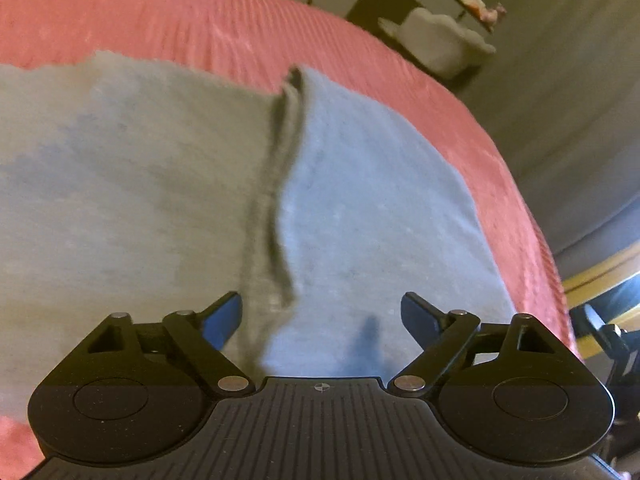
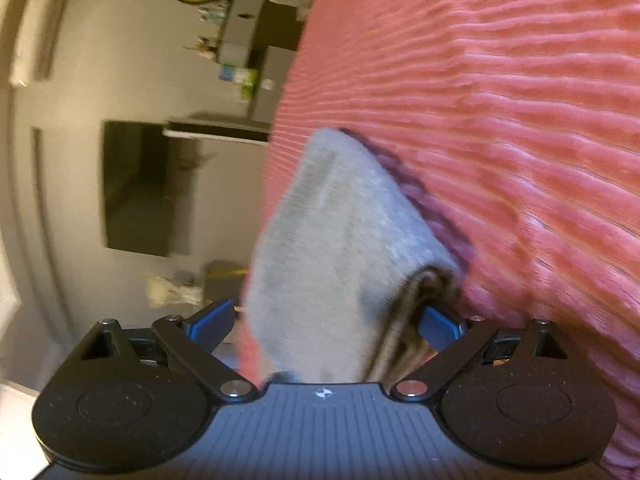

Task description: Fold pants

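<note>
Grey pants (image 1: 168, 184) lie flat on a pink ribbed bedspread (image 1: 200, 20), with one layer folded over along a seam down the middle. My left gripper (image 1: 322, 316) hovers open just above the pants near that seam, holding nothing. In the right wrist view a folded corner of the pants (image 2: 340, 248) sits between the open fingers of my right gripper (image 2: 326, 322), with its layered edge against the right blue pad (image 2: 438, 326). The left pad stands apart from the cloth.
The bedspread (image 2: 500, 120) fills the right wrist view's right side. Past the bed's edge are a grey floor, a white object (image 1: 440, 40), dark furniture (image 2: 140, 188) and a wooden edge (image 1: 600, 276).
</note>
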Demonstrator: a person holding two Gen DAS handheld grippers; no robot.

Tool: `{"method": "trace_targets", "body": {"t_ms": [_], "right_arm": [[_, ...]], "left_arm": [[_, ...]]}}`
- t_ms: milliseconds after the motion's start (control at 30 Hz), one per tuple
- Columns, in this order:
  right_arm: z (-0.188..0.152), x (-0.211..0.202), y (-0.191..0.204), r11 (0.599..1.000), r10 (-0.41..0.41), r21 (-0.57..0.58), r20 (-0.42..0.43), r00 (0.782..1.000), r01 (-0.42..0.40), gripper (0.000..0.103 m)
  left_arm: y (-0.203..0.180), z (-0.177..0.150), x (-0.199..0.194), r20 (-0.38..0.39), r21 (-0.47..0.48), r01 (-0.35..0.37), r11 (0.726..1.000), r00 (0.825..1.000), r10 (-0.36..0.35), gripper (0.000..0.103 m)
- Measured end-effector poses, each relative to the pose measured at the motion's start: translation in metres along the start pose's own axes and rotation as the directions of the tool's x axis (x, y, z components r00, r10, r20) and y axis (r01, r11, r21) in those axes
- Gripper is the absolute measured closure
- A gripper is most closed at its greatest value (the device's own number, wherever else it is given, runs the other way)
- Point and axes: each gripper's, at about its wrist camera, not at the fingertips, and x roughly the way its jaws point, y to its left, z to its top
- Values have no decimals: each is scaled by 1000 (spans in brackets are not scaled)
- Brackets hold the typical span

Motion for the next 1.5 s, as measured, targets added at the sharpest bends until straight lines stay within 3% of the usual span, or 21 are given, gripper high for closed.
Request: {"method": "trace_targets", "body": {"t_ms": [167, 367, 500, 667, 767, 833, 900, 933, 1033, 1267, 1333, 1433, 1500], "right_arm": [[5, 3, -8, 995, 90, 45, 2, 996, -90, 6], [9, 3, -12, 980, 179, 91, -23, 984, -176, 6], [9, 2, -13, 984, 157, 87, -33, 987, -154, 6], [8, -1, -12, 985, 151, 90, -40, 988, -147, 6], [5, 3, -13, 986, 144, 88, -58, 988, -138, 6], [3, 5, -11, 992, 109, 65, -58, 992, -105, 6], [4, 5, -9, 998, 45, 46, -37, 998, -43, 6], [5, 2, -8, 999, 38, 32, -12, 999, -37, 6], [9, -7, -4, 997, 70, 36, 18, 997, -70, 6], [3, 11, -7, 989, 126, 88, -80, 989, -119, 6], [6, 11, -12, 990, 112, 98, -54, 992, -106, 6], [13, -8, -14, 995, 47, 89, 76, 996, -54, 6], [13, -12, -24, 986, 42, 156, 80, 996, -54, 7]], "left_arm": [[0, 10, 14, -40, 10, 3, 1000, 999, -3, 14], [22, 13, 6, -73, -39, 78, 996, 994, -81, 22], [27, 9, -1, -105, -72, 100, 992, 989, -108, 22], [13, -3, -2, -145, 26, 88, 996, 986, -84, 14], [1, -1, 8, -148, 25, 74, 997, 987, -70, 13], [-7, 2, 13, -139, 12, 71, 997, 988, -69, 23], [-9, 3, 13, -135, 4, 62, 998, 989, -61, 70], [-10, 2, 14, -133, -4, 45, 999, 990, -45, 79], [-10, -2, 12, -94, 13, 21, 1000, 995, -20, 80], [-8, -10, -6, -16, -19, 13, 1000, 1000, -13, 81], [-5, -13, -11, -4, -18, 6, 1000, 1000, -7, 81], [-11, -14, -15, 28, 15, -22, 1000, 999, 22, 81], [-11, -15, -14, 44, 45, -81, 996, 996, 79, 81]]}}
